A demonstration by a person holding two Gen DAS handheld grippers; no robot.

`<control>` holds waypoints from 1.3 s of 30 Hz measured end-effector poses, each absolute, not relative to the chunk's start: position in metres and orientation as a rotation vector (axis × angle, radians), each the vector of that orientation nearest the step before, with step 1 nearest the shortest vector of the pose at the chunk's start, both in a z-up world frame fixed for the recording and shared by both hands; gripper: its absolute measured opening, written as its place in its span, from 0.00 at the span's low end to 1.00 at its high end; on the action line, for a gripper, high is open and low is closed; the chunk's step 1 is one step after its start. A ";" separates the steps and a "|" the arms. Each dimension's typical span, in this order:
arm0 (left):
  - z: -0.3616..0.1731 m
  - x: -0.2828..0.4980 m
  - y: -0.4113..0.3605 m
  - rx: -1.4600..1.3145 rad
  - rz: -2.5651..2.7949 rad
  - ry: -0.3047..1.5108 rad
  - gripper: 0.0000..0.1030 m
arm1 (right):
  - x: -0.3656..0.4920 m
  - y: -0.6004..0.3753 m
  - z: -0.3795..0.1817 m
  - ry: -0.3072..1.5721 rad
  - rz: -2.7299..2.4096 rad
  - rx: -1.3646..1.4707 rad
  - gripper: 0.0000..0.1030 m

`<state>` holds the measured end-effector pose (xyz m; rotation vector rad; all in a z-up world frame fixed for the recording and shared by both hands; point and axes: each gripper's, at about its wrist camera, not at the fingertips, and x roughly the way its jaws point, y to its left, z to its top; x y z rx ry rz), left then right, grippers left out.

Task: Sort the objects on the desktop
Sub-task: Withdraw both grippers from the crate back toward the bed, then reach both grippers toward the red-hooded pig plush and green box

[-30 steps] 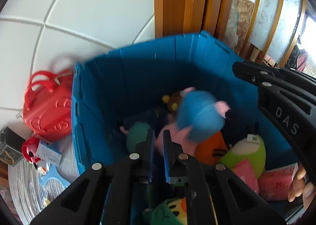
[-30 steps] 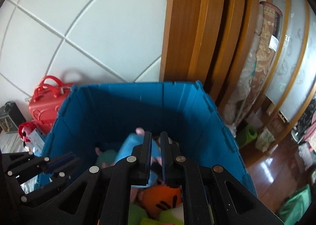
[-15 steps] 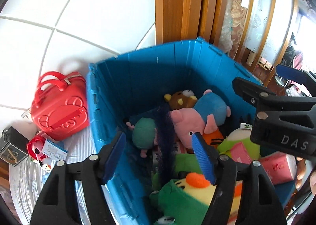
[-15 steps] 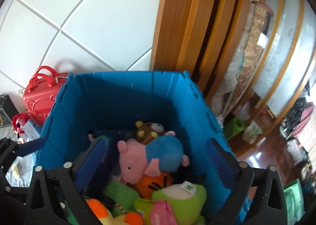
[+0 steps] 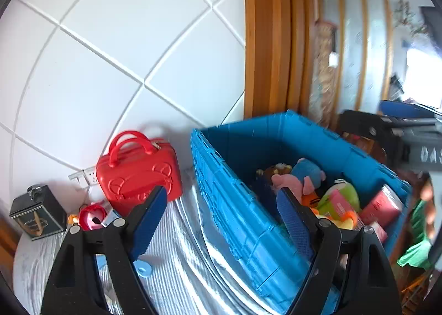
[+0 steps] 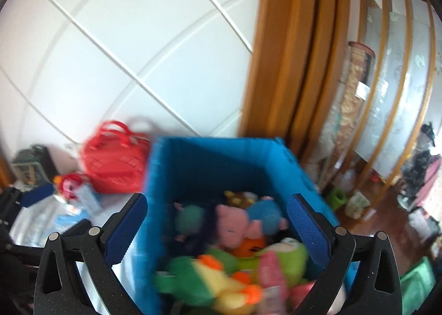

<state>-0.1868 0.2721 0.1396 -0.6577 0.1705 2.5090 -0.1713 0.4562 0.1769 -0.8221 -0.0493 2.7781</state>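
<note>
A blue crate [image 5: 243, 221] stands on a striped cloth and holds several plush toys. A pink and blue pig plush [image 5: 301, 177] lies on top of the pile, free of both grippers. My left gripper [image 5: 222, 192] hovers over the crate's left wall; its jaws are opening and nothing is between them. In the right wrist view, which is blurred by motion, my right gripper [image 6: 216, 199] stands wide open and empty above the crate [image 6: 221, 155], with the pig plush [image 6: 248, 218] below it.
A red toy case [image 5: 138, 177], a small red toy [image 5: 92, 212] and a black box [image 5: 36, 212] sit left of the crate by the white tiled wall. A flat light-blue piece [image 5: 143, 270] lies on the striped cloth [image 5: 176, 282]. A wooden door frame rises behind the crate.
Both grippers went from shut to open, and the pig plush dropped onto the pile in the crate. Both then rose and pulled back, the left one swinging toward the crate's left wall.
</note>
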 end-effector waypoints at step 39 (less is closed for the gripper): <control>-0.173 -0.543 -0.107 -1.420 2.868 -0.022 0.79 | -0.574 0.083 -0.125 -0.072 2.983 -1.588 1.00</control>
